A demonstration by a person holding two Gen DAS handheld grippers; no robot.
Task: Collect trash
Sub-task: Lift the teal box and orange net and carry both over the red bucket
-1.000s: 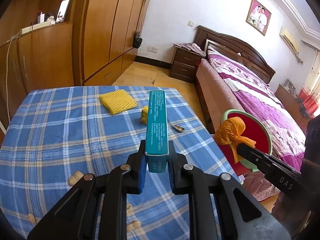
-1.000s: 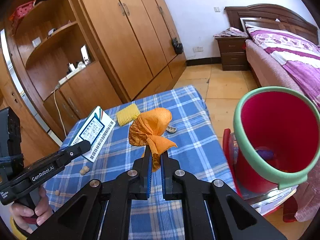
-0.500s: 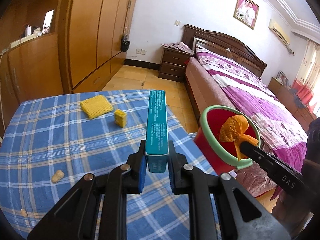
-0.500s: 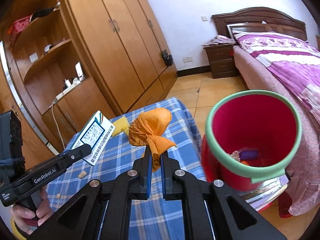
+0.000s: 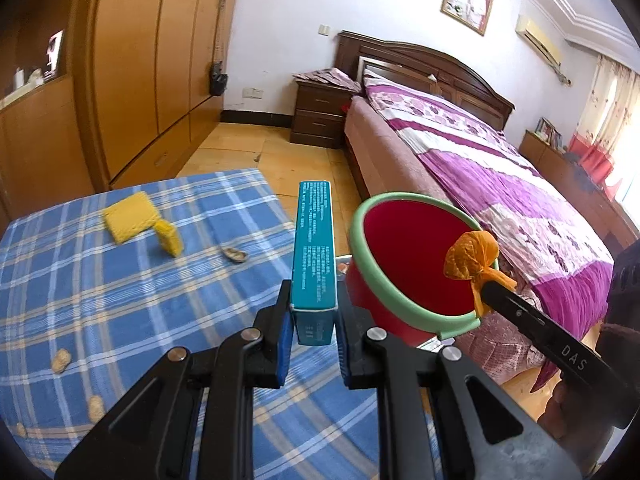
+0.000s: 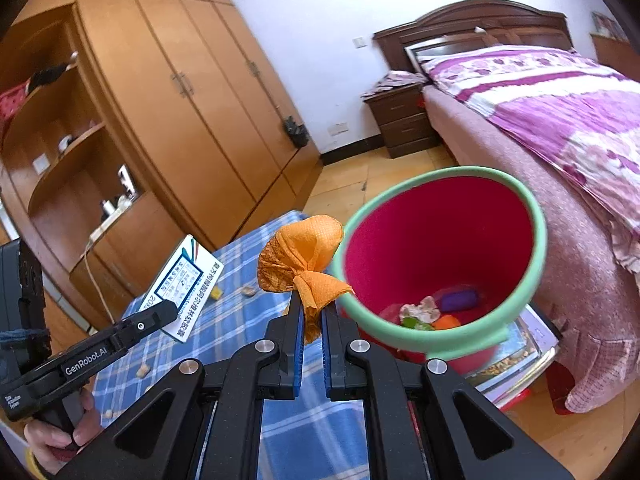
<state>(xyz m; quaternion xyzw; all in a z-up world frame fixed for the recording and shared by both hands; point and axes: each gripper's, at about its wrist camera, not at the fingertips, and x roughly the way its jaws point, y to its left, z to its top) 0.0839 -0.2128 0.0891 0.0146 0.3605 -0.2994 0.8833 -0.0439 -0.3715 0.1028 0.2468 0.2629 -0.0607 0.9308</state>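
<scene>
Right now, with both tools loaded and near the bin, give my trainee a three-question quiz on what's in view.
1. True or false: the red bin is empty.
2. Which tool holds the orange mesh wad? A) left B) right C) neither
3. Fill in: the left tool grips a teal ____.

Key:
1. False: a purple piece, an orange piece and some crumpled scraps lie at its bottom.
2. B: the right tool pinches the wad's tail, beside the bin's green rim.
3. Box: the teal box stands upright between the pads, over the edge of the blue plaid tablecloth.
</scene>
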